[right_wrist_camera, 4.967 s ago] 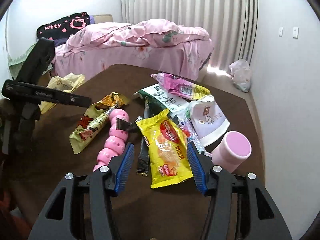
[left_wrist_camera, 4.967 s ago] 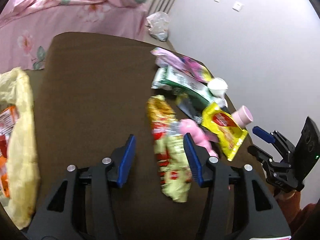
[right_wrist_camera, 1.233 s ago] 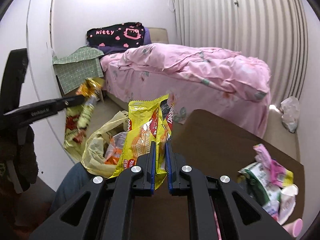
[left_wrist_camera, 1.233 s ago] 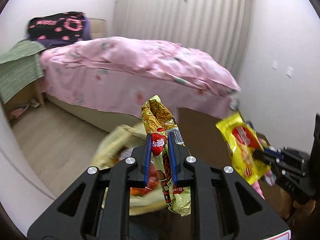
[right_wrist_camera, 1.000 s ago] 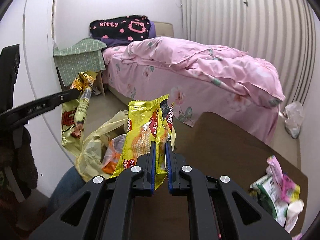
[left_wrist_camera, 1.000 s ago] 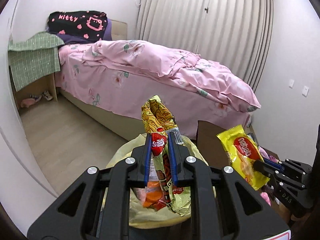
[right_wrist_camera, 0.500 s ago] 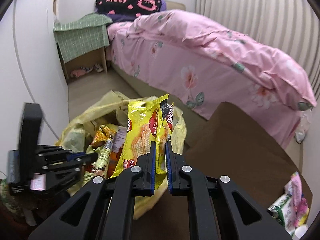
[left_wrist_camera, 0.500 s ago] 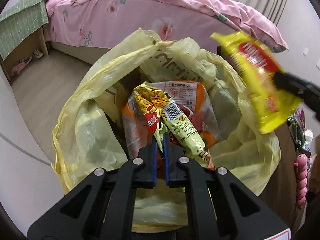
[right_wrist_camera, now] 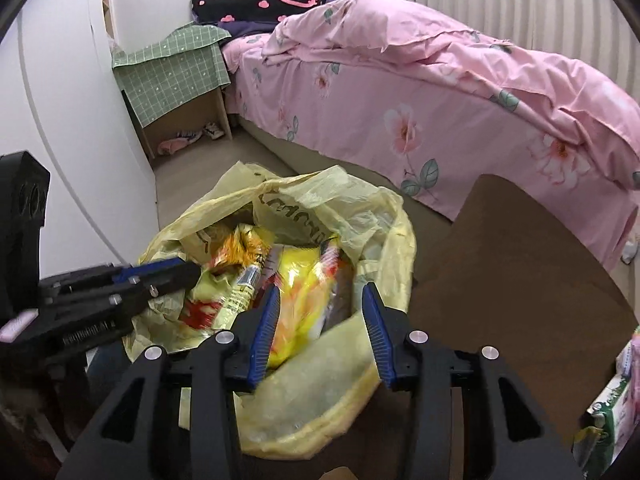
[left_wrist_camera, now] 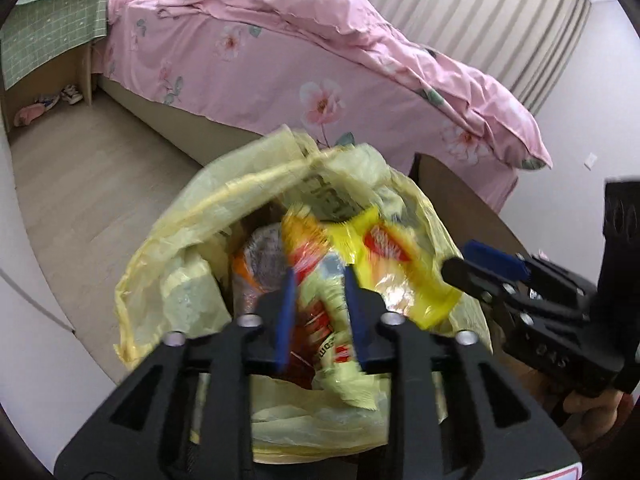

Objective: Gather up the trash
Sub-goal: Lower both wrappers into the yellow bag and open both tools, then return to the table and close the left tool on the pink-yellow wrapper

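Note:
A yellow plastic bag (left_wrist_camera: 192,248) stands open beside the table, with several wrappers inside. My left gripper (left_wrist_camera: 320,312) hangs over its mouth with jaws opening. The pale green-yellow noodle wrapper (left_wrist_camera: 332,304) lies blurred between the blue pads, slipping loose into the bag. From the right, my right gripper (right_wrist_camera: 320,320) is also over the bag (right_wrist_camera: 376,216), jaws opening. The bright yellow snack wrapper (right_wrist_camera: 304,280) drops blurred just past its fingers. That wrapper (left_wrist_camera: 384,256) shows in the left wrist view too, beside the right gripper (left_wrist_camera: 480,268). The left gripper (right_wrist_camera: 160,276) reaches in from the left.
The brown table (right_wrist_camera: 520,280) lies right of the bag, with more wrappers (right_wrist_camera: 612,400) at its far right edge. A pink bed (right_wrist_camera: 440,92) runs behind, a nightstand under a green cloth (right_wrist_camera: 172,64) stands at the back left, and a white wall (right_wrist_camera: 60,120) is close on the left.
Both grippers were shut on their wrappers half a second ago; their jaws have now parted and both wrappers are dropping into the bag. The right gripper came down over the bag's mouth.

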Demonstrator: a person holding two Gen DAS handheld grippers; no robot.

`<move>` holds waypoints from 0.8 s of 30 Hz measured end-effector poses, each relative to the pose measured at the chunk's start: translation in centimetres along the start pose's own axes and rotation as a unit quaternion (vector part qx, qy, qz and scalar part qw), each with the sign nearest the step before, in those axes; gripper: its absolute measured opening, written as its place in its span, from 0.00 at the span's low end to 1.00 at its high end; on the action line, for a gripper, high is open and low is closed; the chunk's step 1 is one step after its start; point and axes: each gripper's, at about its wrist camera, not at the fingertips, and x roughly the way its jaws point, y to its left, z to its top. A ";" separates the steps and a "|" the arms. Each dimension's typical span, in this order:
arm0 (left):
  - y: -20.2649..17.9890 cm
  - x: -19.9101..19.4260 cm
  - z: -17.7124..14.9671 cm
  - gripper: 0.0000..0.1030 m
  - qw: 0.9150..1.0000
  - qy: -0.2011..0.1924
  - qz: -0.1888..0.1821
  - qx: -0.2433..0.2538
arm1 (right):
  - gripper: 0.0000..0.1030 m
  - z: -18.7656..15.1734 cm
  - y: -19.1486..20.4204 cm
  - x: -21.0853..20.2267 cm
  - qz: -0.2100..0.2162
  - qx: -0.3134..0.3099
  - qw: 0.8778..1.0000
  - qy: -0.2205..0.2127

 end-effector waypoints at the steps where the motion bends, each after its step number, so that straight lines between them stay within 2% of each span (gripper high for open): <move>1: 0.0 -0.5 0.2 0.32 1.000 -0.007 0.007 -0.003 | 0.39 -0.1 -0.2 -0.5 0.000 0.003 1.000 -0.002; 6: -0.9 -2.3 0.9 0.39 1.000 -0.026 0.009 0.005 | 0.39 -1.5 -1.2 -4.0 -0.005 0.015 1.000 -0.023; 13: -5.8 -5.1 0.4 0.41 0.997 -0.048 -0.016 0.049 | 0.40 -5.0 -3.7 -11.4 -0.051 0.041 0.995 -0.079; 21: -13.7 -5.3 -3.2 0.45 0.990 -0.022 -0.072 0.119 | 0.46 -11.5 -7.8 -19.3 -0.096 0.096 0.984 -0.119; 23: -15.9 -5.2 -4.4 0.45 0.986 -0.013 -0.088 0.141 | 0.53 -13.7 -9.1 -21.0 -0.113 0.112 0.980 -0.123; 24: -16.7 -5.1 -4.8 0.45 0.984 -0.011 -0.094 0.149 | 0.53 -14.8 -9.8 -21.8 -0.121 0.118 0.977 -0.126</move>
